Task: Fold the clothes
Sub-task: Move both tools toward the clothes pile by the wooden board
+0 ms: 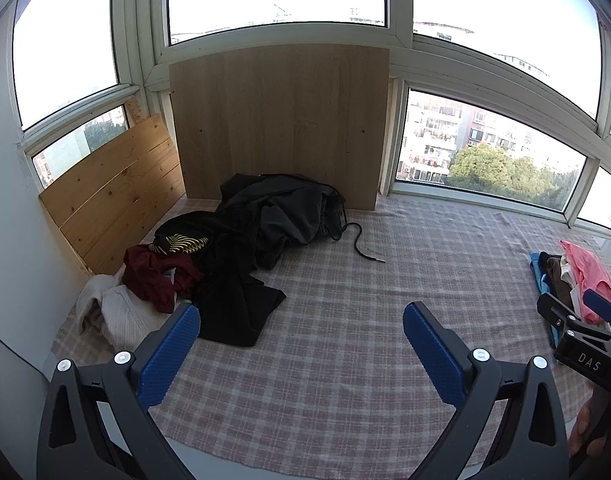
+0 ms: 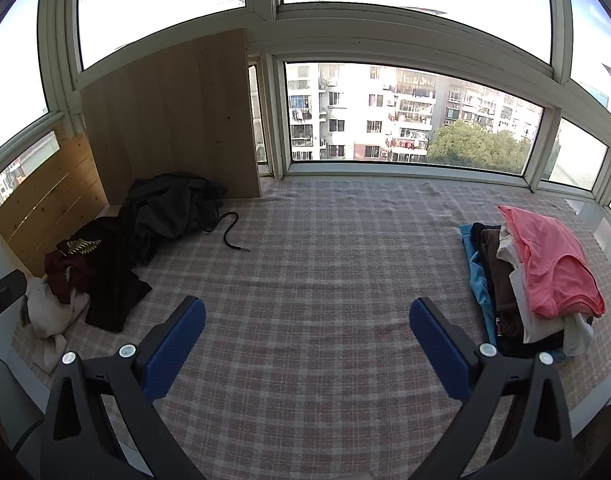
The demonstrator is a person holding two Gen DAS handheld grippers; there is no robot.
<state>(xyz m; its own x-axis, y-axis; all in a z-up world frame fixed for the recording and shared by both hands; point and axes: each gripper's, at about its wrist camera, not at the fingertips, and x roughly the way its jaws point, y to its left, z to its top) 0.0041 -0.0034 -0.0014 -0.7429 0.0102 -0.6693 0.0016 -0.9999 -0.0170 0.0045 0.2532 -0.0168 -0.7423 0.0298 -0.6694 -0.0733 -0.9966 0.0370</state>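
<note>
Both the left tongs [image 1: 301,344] and the right tongs [image 2: 307,340] hang spread and empty over the bare middle of the checked surface [image 2: 325,264]. A crumpled heap of clothes [image 1: 241,240] lies at the left against the wooden boards [image 1: 277,120], and a folded stack [image 2: 537,280] topped by a pink shirt [image 2: 549,264] sits at the right. This looks like a gap between garments; with some folded and others loose, the next move likely calls for pulling one piece off the heap and spreading it flat.
</note>
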